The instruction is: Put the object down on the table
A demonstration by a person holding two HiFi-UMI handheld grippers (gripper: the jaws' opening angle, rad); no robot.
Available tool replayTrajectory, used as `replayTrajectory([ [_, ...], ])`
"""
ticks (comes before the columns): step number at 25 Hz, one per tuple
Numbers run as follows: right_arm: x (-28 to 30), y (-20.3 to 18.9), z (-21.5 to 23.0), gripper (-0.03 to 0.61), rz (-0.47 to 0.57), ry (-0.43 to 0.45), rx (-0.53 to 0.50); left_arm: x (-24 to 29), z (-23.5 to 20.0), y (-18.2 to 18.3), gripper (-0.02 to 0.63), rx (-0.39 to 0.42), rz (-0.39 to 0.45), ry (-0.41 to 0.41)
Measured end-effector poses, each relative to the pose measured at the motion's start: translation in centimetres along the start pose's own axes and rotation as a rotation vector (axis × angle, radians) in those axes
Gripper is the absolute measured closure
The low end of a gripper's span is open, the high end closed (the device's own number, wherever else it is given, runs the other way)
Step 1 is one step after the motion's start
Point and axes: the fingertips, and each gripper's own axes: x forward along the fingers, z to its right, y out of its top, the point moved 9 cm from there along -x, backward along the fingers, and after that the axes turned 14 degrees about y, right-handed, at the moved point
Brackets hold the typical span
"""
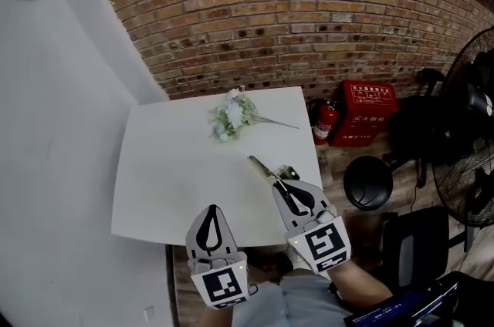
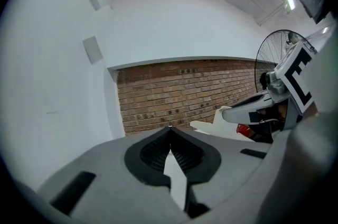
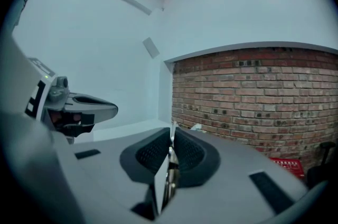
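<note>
the right gripper (image 1: 276, 183) is clenched on a slim metal tool (image 1: 261, 166), scissors by the look of it, though i can't be sure. the tool sticks out past the jaw tips over the near right part of the white table (image 1: 170, 163) and points toward a bunch of pale flowers (image 1: 231, 116) lying further back. the left gripper (image 1: 211, 207) hangs at the table's near edge with its jaws pressed together on nothing.

i'd judge the tool stiff, thin and fairly light, with smooth metal that could slip or swing in the pads if it is pinched off its middle. the hold near the handle end looks sensible, and it should be lowered flat so the point doesn't dig in or skate.

the head view gives the whole layout, the tool's length and where it aims, but not whether its tip touches the table. the right gripper view shows what the head view can't: the metal standing on edge, squeezed between the dark ribbed pads. the left gripper view confirms that its pads meet with only bare white table showing below them.
</note>
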Motion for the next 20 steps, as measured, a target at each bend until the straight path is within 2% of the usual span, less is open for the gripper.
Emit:
replayTrajectory([
  [12, 6.2, -0.7, 2.0, 0.548, -0.048, -0.042, 0.011, 6.4, -2.9, -1.6, 0.604, -0.007, -0.019, -0.043],
  [16, 7.8, -0.8, 2.4, 0.548, -0.064, -0.047, 0.033, 8.5, -3.7, -2.0, 0.604, 0.018, -0.012, -0.059],
  [20, 8.9, -1.7, 3.3, 0.548, -0.091, -0.051, 0.054, 10.1, -3.6, -2.5, 0.604, 0.002, -0.070, -0.074],
])
